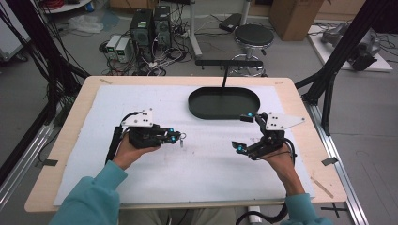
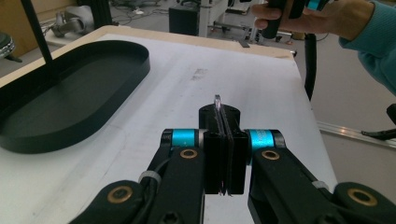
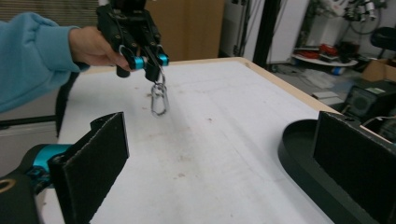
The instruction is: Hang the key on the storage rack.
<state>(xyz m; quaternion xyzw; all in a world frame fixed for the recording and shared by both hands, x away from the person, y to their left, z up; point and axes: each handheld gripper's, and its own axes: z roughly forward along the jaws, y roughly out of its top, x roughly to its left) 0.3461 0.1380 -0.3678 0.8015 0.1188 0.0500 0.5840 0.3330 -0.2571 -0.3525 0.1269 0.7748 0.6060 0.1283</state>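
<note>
My left gripper (image 1: 175, 136) is held over the left middle of the white mat, shut on a small silver metal clip (image 1: 181, 139). In the right gripper view that clip (image 3: 159, 99) hangs below the left gripper (image 3: 150, 61), just above the mat. In the left gripper view the pads (image 2: 216, 161) are pressed together with the clip's thin edge (image 2: 217, 101) poking out above them. My right gripper (image 1: 243, 132) hovers at the right middle, open, its jaws wide apart with nothing between them (image 3: 224, 163).
A black oval tray (image 1: 195, 106) sits at the back centre of the mat (image 1: 202, 164), and its rim (image 3: 299, 156) shows by the right jaw. A black pole (image 1: 225, 75) rises behind the tray. A stool (image 1: 254, 35) and computer cases (image 1: 150, 28) stand on the floor beyond.
</note>
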